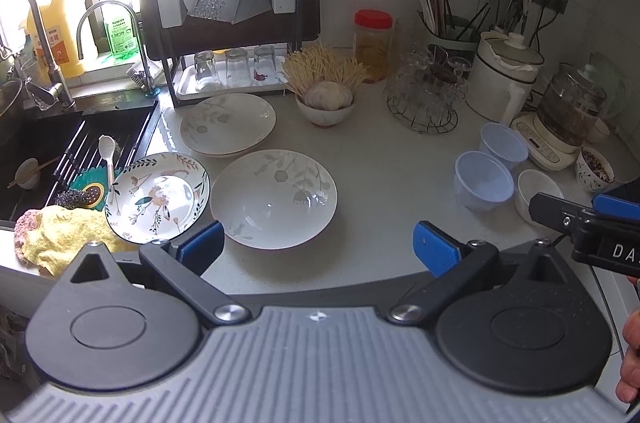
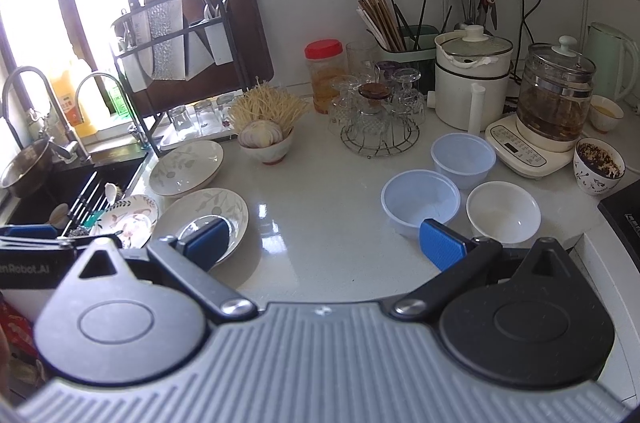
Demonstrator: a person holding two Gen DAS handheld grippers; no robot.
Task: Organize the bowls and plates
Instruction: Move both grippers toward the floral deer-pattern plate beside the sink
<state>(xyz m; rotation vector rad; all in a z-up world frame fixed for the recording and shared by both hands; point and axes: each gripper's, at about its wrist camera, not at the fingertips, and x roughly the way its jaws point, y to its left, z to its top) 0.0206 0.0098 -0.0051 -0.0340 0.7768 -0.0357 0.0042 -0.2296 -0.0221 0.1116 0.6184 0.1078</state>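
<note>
Three plates lie on the white counter: a floral plate point(image 1: 158, 197) by the sink, a leaf-print plate point(image 1: 274, 197) beside it, and another leaf-print plate point(image 1: 228, 123) behind. To the right stand two blue plastic bowls point(image 1: 484, 181) point(image 1: 503, 144) and a white bowl point(image 1: 538, 193). My left gripper point(image 1: 318, 251) hangs open just in front of the near leaf-print plate, holding nothing. My right gripper point(image 2: 326, 247) is open over the counter's front, between the leaf-print plate point(image 2: 206, 219) and the near blue bowl point(image 2: 420, 203). The white bowl point(image 2: 503, 211) sits beside it.
A black sink point(image 1: 48, 151) with utensils and a yellow cloth point(image 1: 60, 239) lie left. A dish rack point(image 1: 228, 7) with glasses, a garlic bowl point(image 1: 326, 103), a glass stand point(image 1: 428, 95), a white pot point(image 2: 472, 79), a glass kettle point(image 2: 554, 103) and a filled cup point(image 2: 598, 165) line the back and right.
</note>
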